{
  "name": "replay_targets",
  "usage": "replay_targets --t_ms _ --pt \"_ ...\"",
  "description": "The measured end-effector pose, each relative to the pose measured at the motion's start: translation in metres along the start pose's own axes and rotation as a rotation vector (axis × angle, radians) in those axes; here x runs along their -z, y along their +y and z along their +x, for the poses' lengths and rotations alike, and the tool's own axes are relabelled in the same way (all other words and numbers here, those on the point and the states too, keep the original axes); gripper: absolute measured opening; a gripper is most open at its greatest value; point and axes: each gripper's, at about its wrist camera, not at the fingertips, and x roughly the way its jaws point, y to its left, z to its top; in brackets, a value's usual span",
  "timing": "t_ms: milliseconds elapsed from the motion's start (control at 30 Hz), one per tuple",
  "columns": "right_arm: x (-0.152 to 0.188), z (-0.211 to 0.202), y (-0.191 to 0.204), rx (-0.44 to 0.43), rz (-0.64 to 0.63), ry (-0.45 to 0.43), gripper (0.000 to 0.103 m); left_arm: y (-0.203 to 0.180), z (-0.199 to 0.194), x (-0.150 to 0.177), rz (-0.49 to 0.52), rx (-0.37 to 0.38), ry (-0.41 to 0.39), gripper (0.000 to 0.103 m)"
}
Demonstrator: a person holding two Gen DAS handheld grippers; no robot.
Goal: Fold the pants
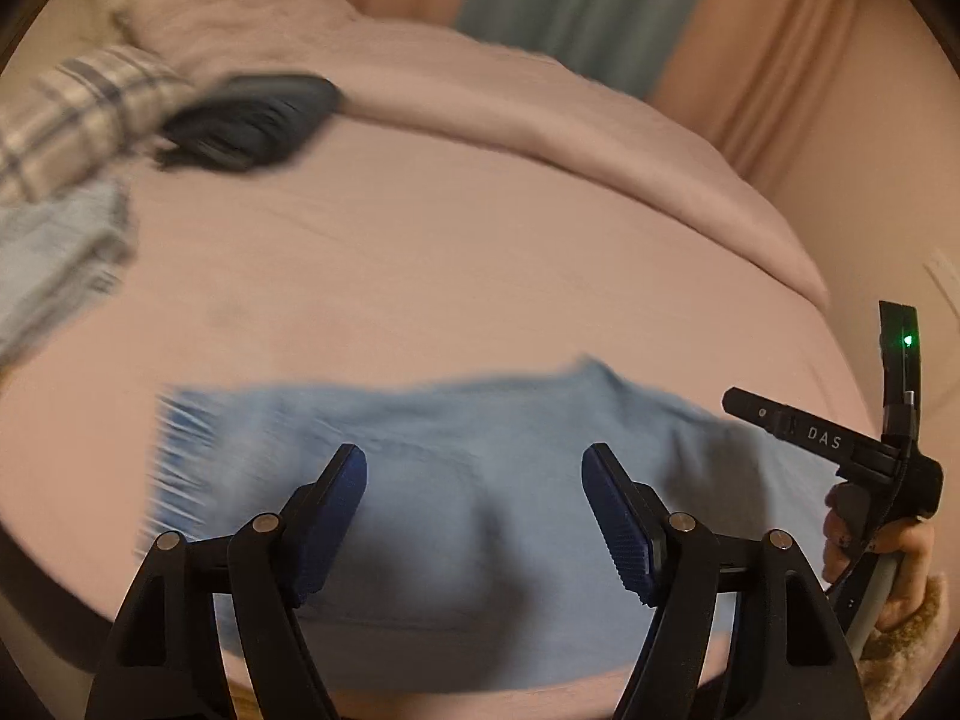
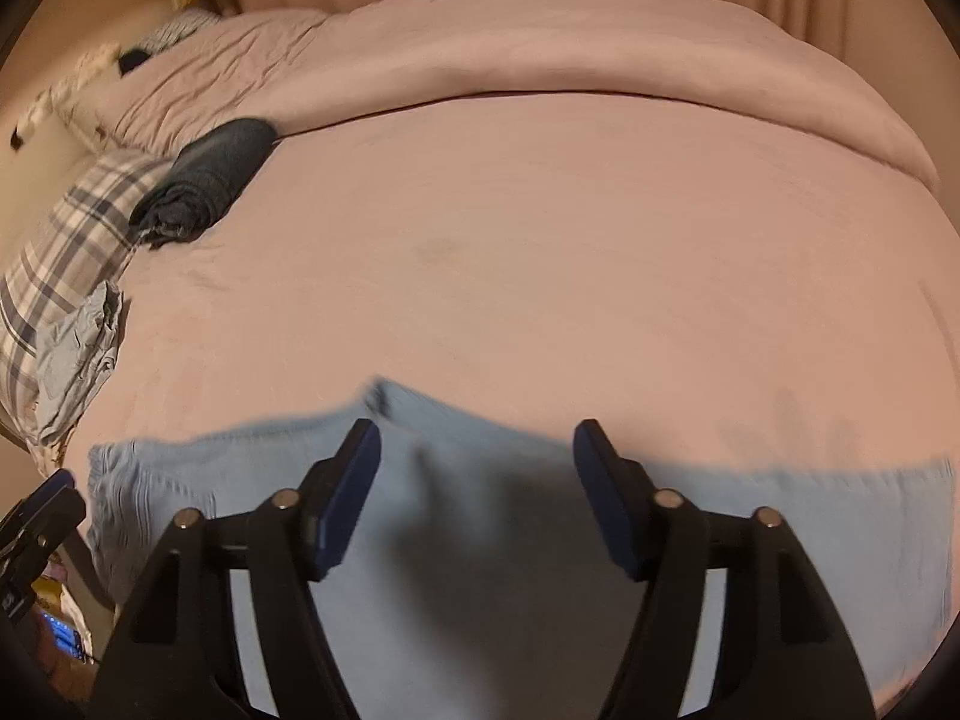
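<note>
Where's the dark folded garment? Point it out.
The dark folded garment lies far left on the pink bed, beside the plaid pillow.

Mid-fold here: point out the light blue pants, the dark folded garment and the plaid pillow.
light blue pants (image 2: 474,540): right wrist view, middle of the fabric.
dark folded garment (image 2: 204,186): right wrist view, its top face.
plaid pillow (image 2: 66,252): right wrist view, checked cover.

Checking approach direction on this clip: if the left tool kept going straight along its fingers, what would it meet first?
Most likely the light blue pants, which fill the gap between the open left tool fingers, with the pink bed sheet beyond. Blur leaves depth uncertain.
</note>
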Motion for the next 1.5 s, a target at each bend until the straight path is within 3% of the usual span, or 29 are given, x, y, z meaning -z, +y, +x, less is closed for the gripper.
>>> replay_targets --t_ms 167,233,367,467,800,1000,1100,1200,1300,1500 --pt "0.042 -0.012 -0.065 0.092 0.121 0.048 0.068 -0.001 0.042 0.021 -0.093 0.027 0.11 0.074" --pt "0.053 -0.011 -0.083 0.121 0.147 0.068 0.068 -0.001 0.061 0.027 -0.085 -0.022 0.165 0.072" --pt "0.073 -0.008 -0.117 0.149 0.218 0.089 0.061 -0.013 0.072 0.031 0.009 -0.107 0.149 0.072" --pt "0.078 -0.011 -0.121 0.153 0.209 0.075 0.06 -0.022 0.076 0.033 0.038 -0.151 0.152 0.072" --pt "0.08 -0.012 -0.119 0.205 0.211 0.067 0.06 -0.018 0.077 0.033 0.024 -0.116 0.158 0.072" --pt "0.093 -0.041 -0.165 0.163 0.385 0.047 0.058 -0.027 0.085 0.029 0.09 -0.149 0.196 0.073" --pt "0.099 -0.057 -0.188 0.232 0.421 0.024 0.059 -0.036 0.089 0.023 0.092 -0.166 0.223 0.073" --pt "0.116 -0.083 -0.225 0.414 0.518 0.007 0.061 -0.05 0.088 0.017 0.066 -0.031 0.25 0.073" --pt "0.137 -0.115 -0.26 0.402 0.646 -0.048 0.061 -0.086 0.091 0.013 0.084 0.121 0.261 0.073" --pt "0.169 -0.15 -0.299 0.368 0.783 -0.134 0.069 -0.168 0.116 0.032 0.185 0.308 0.349 0.073"
